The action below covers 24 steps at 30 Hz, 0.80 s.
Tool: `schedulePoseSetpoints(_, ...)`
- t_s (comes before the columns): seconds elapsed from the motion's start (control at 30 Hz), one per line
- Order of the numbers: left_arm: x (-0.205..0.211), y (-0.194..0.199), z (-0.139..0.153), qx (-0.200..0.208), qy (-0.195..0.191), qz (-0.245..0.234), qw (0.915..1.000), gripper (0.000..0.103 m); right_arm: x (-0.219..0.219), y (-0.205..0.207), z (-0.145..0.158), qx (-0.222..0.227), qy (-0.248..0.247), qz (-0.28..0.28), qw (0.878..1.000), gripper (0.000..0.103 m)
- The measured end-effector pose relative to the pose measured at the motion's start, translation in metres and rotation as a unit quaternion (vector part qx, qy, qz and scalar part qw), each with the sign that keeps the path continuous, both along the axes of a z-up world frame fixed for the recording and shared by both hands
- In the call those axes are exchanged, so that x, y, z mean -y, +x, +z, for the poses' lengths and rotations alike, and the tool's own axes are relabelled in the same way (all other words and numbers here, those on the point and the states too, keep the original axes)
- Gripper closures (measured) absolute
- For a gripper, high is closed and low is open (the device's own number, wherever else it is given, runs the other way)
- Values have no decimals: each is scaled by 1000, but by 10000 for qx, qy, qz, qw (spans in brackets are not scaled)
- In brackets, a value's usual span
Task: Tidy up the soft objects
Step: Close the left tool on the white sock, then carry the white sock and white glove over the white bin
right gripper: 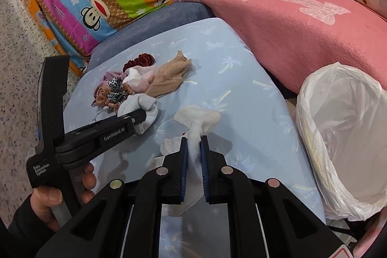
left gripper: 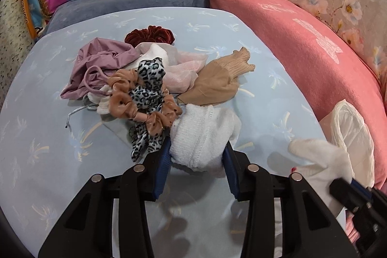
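While both grippers hold white socks over the pale blue board (left gripper: 48,93), the step in hand is judged to be carrying each sock clear of the heap and across to the lined bin (right gripper: 343,137) at the right. The left gripper (left gripper: 197,154) has its blue pads pressed on either side of a bunched white sock (left gripper: 205,134), jaws part-way closed on the bulk; this sock touches the tan scrunchie (left gripper: 121,103) and leopard-print scrunchie (left gripper: 147,91), so a lift straight up and slightly back is advised, lest the scrunchies drag along. The right gripper (right gripper: 194,144) is nearly closed on a thin fold of a second white sock (right gripper: 200,119), most of which hangs beyond the fingertips, with a smaller part trailing to the left. That grip is narrow; steady travel without swinging is recommended, keeping the loose end above the bin's rim before release. Remaining items, including a beige stocking (left gripper: 217,81) and mauve pouch (left gripper: 96,64), lie untouched.
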<state>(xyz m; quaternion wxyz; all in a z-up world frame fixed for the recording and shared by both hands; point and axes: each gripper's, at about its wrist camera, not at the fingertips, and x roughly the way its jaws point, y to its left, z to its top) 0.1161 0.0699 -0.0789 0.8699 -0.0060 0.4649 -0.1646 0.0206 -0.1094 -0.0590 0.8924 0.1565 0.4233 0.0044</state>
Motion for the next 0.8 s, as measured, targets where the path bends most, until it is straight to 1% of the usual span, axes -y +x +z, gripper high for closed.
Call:
schedulePoseSetpoints(0.27,1,-13,8,-7,-157,-137,9998,64,9,-11,17,222,40,-124,9997,91)
schedulePoseSetpoints(0.47,10,-24,17,94,-196,-309,9993,67,21,-19,27,376,36,-276,9989,91)
schedulePoseSetpoints(0.8,38,-44,45,351,-354,-763,9958,67,59,-38,54,773,-21,-814,9937,91)
